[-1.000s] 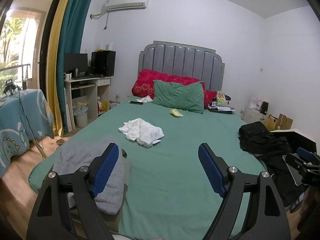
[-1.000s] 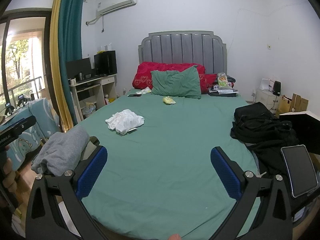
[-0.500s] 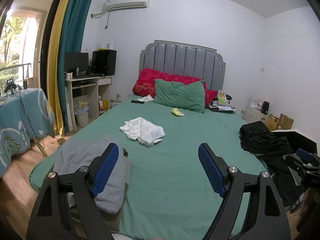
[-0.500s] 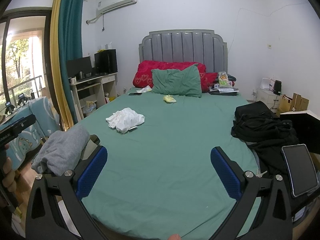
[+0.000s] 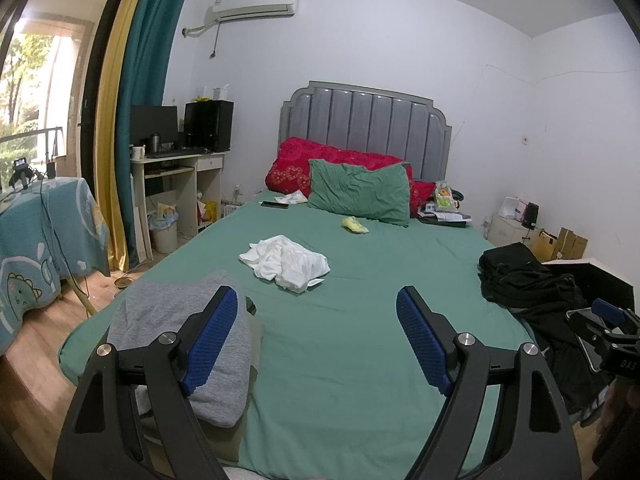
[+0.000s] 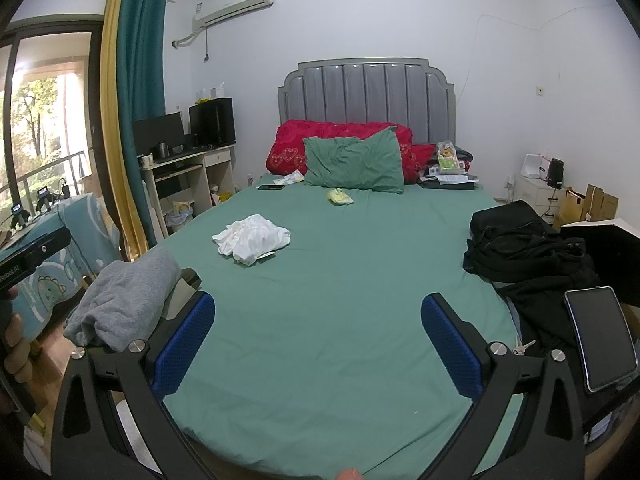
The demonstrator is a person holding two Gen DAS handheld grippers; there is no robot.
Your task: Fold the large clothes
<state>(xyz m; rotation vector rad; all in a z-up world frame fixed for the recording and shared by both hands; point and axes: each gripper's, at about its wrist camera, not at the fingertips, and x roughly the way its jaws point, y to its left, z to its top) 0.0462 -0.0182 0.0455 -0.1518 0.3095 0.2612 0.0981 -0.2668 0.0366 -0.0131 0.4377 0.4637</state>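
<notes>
With your left gripper (image 5: 316,336) and right gripper (image 6: 318,344) both spread wide on nothing, a folded-looking grey garment (image 5: 180,344) sits at your 9 o'clock while the crumpled white garment (image 5: 286,262) at 11 and black clothes (image 6: 520,248) at 2 remain unfolded.

Left gripper (image 5: 318,342) held level, pointing forward, jaws spread wide, nothing between the blue pads (image 5: 212,340). Right gripper (image 6: 318,346) same pose: level, jaws wide apart, blue pads (image 6: 450,346) empty. Each gripper shows at the edge of the other's view, side by side, well apart. Person's hand (image 6: 14,346) wraps the left gripper's handle; fingers visible, rest of the arm out of frame.
</notes>
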